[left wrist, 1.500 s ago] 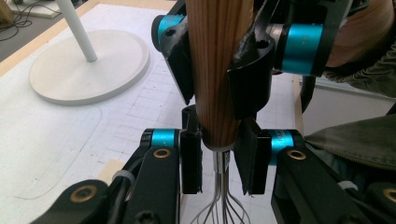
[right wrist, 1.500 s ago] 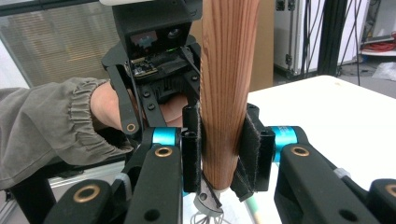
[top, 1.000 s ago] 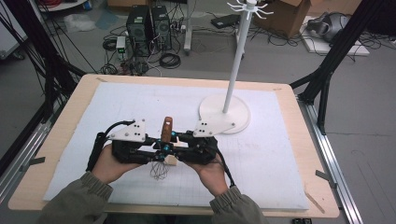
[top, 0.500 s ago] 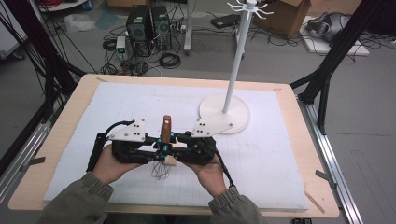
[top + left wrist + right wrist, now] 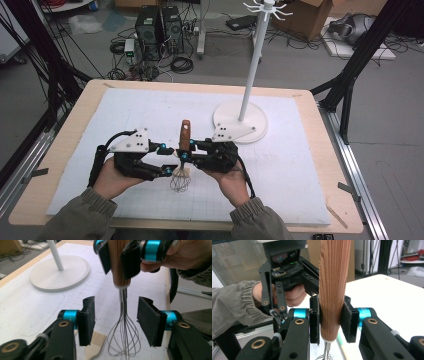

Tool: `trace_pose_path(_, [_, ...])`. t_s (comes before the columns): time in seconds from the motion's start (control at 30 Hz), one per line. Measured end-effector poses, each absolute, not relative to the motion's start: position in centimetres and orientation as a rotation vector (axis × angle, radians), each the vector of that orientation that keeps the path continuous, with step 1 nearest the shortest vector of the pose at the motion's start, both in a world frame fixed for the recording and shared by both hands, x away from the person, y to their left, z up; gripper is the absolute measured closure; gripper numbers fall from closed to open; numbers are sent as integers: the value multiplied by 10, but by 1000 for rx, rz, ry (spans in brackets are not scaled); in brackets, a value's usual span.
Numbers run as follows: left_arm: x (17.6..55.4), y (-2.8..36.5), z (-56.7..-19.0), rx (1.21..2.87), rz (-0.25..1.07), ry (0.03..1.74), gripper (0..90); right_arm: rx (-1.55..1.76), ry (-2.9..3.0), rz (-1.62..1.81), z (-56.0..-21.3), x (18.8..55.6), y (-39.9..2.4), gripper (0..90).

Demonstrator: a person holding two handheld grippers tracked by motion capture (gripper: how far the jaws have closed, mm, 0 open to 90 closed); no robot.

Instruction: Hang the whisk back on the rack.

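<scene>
Near the front edge of the table, the person's two hands are holding the grippers close together over the white padded mat (image 5: 125, 107), well inside its borders. The left gripper (image 5: 116, 320) is standing released: its jaws have just been opening, and the thin wire loops of the whisk with the brown wooden handle (image 5: 183, 155) are hanging between the black pads (image 5: 147, 320) without touching them. Just below, a small beige comb-like tool (image 5: 96, 343) is lying flat on the mat beside the wire loops. The right gripper (image 5: 331, 320) is grasping the wooden handle near its lower end, with both pads pressing on the wood, and it is keeping the whisk upright, the handle pointing up and the wires pointing down to the mat. Farther back and to the right, the white round-based stand with a tall pole (image 5: 240, 122) is standing near the right gripper but apart from it. To the left and behind the hands, the mat is lying bare up to the far wooden table edge (image 5: 200, 86), giving wide room there.
</scene>
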State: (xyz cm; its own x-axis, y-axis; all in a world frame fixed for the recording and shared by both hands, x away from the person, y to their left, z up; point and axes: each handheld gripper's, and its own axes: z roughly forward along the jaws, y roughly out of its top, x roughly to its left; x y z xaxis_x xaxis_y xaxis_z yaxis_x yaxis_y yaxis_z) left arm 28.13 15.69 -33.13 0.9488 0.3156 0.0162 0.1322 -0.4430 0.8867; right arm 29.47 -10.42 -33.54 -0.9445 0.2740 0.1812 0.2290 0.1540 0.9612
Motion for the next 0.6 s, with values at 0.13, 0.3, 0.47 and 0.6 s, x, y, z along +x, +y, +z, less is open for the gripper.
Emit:
trace_pose_path(0.13, [280, 163, -333, 2036, 251, 336, 406, 522, 2369, 1932, -334, 297, -110, 720])
trace_pose_path(0.3, [277, 171, -337, 2028, 276, 363, 356, 540, 2380, 1898, -332, 300, -118, 720])
trace_pose_path(0.47, [277, 180, -343, 2022, 286, 405, 316, 557, 2379, 1875, -328, 303, -128, 720])
trace_pose_path(0.6, [276, 186, -347, 2011, 298, 433, 290, 568, 2376, 1859, -326, 307, -136, 720])
